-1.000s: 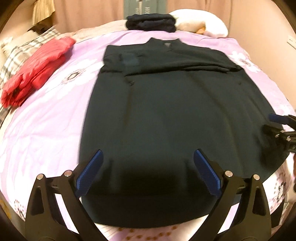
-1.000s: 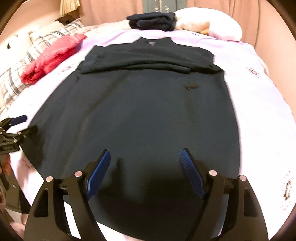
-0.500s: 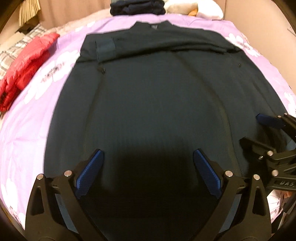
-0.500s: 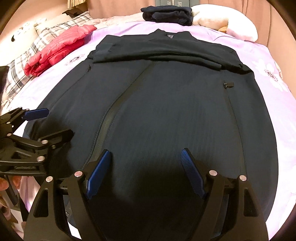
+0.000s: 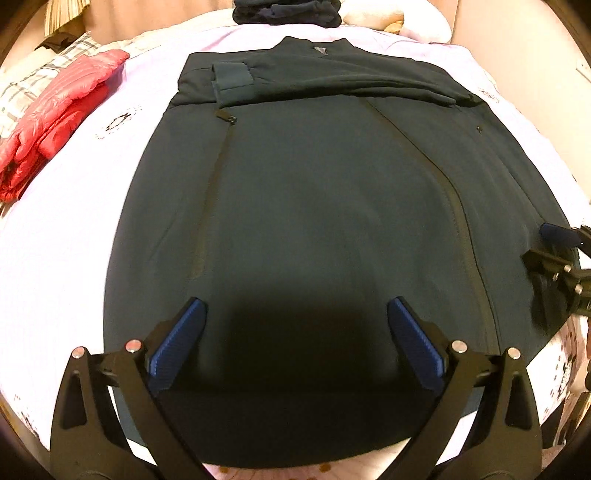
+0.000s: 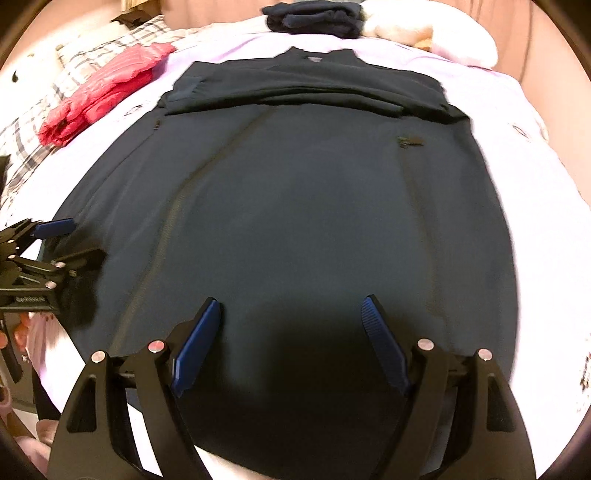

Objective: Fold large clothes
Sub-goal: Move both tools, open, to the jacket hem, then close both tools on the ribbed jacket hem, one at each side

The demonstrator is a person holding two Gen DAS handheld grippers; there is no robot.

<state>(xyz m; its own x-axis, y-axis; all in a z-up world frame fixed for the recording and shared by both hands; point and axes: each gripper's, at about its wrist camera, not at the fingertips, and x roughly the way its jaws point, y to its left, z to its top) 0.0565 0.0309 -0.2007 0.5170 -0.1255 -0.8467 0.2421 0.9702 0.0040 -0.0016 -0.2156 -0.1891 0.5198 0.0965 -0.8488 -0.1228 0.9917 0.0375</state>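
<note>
Hovering spread wide and empty, the left gripper [image 5: 295,339] and right gripper [image 6: 291,336] hang above the near hem of the dark jacket [image 5: 317,206] lying flat on the bed [image 5: 66,221], sleeves folded across; next, each likely pinches a hem corner.

Red jacket [image 5: 55,118] lies beside plaid pillow [image 6: 96,62].

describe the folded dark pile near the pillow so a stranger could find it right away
Start from the lilac bed sheet and the big dark jacket spread flat over it. Just past the jacket's collar, at the far edge beside the white pillow, sits the folded dark pile. Unlike the jacket it is small and bundled; the red puffer jacket lies far left.
</note>
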